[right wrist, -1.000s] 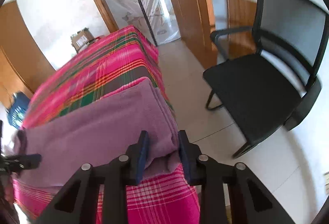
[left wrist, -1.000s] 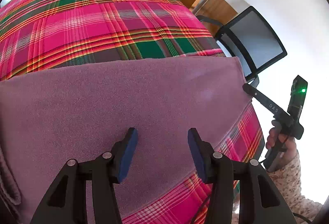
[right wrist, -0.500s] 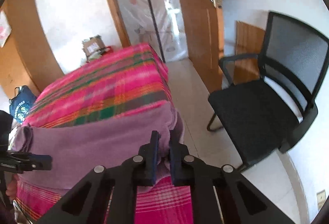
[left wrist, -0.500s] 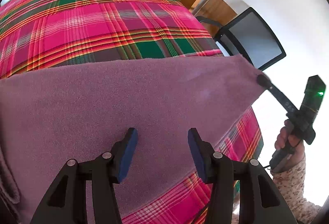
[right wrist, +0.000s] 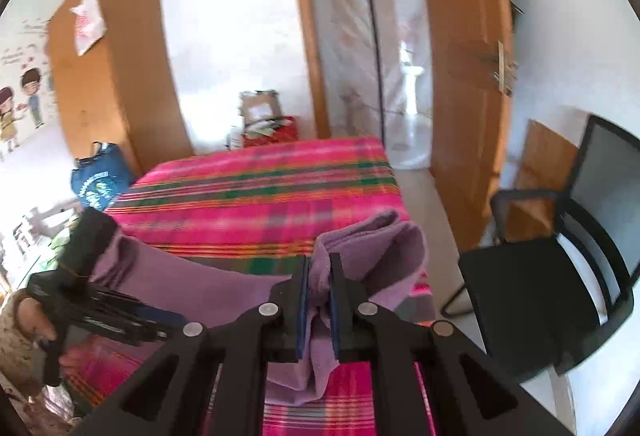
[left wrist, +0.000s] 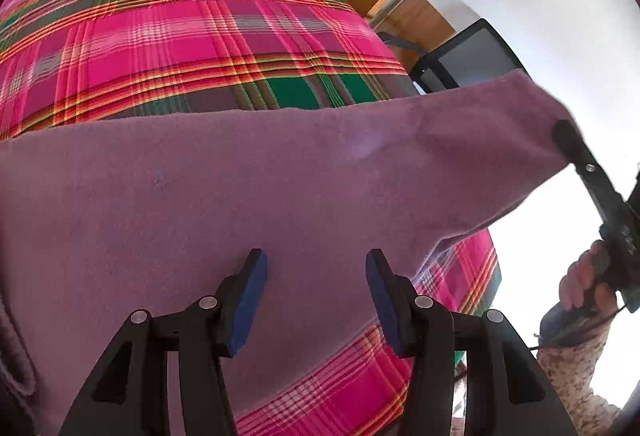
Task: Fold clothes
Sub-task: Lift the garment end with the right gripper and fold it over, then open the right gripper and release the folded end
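Observation:
A purple garment (left wrist: 240,175) lies spread across the near part of a table covered in pink plaid cloth (left wrist: 180,35). My left gripper (left wrist: 316,276) hovers over the garment's near middle, open, with nothing between its blue pads. My right gripper (right wrist: 318,288) is shut on the garment's right-hand corner (right wrist: 368,240), a bunched fold that it holds lifted off the table. In the left wrist view the right gripper (left wrist: 560,129) comes in from the right with that corner raised, a hand on its handle.
A black mesh office chair (right wrist: 560,276) stands on the floor right of the table. A wooden door (right wrist: 460,95) and a curtained doorway lie beyond it. Boxes (right wrist: 260,115) sit past the table's far end, a blue bag (right wrist: 100,183) at its left.
My right gripper closed on the garment's right corner and rose, pulling that corner up off the table. The left gripper stayed where it was, open.

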Action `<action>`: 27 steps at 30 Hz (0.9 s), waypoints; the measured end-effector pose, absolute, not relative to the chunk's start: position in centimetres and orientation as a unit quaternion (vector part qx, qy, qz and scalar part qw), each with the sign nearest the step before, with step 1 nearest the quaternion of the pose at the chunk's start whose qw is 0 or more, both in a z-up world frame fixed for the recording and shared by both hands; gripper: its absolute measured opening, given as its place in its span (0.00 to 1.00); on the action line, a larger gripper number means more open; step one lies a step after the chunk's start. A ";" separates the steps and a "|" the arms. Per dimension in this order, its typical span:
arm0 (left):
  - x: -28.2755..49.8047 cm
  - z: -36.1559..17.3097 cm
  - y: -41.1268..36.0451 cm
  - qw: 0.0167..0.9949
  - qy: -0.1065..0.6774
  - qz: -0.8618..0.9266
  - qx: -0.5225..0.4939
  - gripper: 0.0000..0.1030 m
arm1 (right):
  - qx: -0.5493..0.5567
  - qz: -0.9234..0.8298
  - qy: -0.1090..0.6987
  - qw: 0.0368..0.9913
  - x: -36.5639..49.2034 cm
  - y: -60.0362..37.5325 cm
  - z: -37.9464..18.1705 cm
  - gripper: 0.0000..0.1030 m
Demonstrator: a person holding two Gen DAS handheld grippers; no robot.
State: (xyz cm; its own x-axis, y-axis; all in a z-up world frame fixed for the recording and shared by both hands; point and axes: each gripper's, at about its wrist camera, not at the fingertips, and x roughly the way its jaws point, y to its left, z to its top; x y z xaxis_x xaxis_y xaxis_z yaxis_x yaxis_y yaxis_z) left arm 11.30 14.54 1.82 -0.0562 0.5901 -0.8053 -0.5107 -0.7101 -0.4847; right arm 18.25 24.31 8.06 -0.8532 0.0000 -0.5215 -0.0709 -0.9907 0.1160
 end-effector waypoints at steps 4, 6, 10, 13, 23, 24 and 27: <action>11.3 1.8 14.0 0.380 -0.042 0.723 -0.575 0.52 | -0.262 0.964 0.043 -0.010 18.1 22.2 9.2 0.09; 11.3 1.9 13.5 0.379 -0.049 0.722 -0.577 0.52 | -0.262 0.964 0.036 -0.020 17.8 21.4 9.4 0.09; 11.2 2.0 12.5 0.373 -0.064 0.723 -0.578 0.52 | -0.265 0.963 0.019 -0.044 16.9 19.2 9.7 0.09; 11.3 2.6 11.3 0.367 -0.078 0.731 -0.570 0.52 | -0.268 0.961 0.000 -0.063 16.3 17.2 9.9 0.09; 10.5 4.9 6.5 0.355 -0.168 0.742 -0.544 0.52 | -0.291 0.949 -0.029 -0.121 14.2 11.9 8.6 0.09; 10.5 4.9 5.9 0.351 -0.177 0.741 -0.544 0.52 | -0.295 0.947 -0.033 -0.126 13.9 11.5 8.4 0.09; 10.4 5.3 4.5 0.346 -0.192 0.747 -0.534 0.52 | -0.308 0.940 -0.045 -0.140 13.2 9.9 7.1 0.09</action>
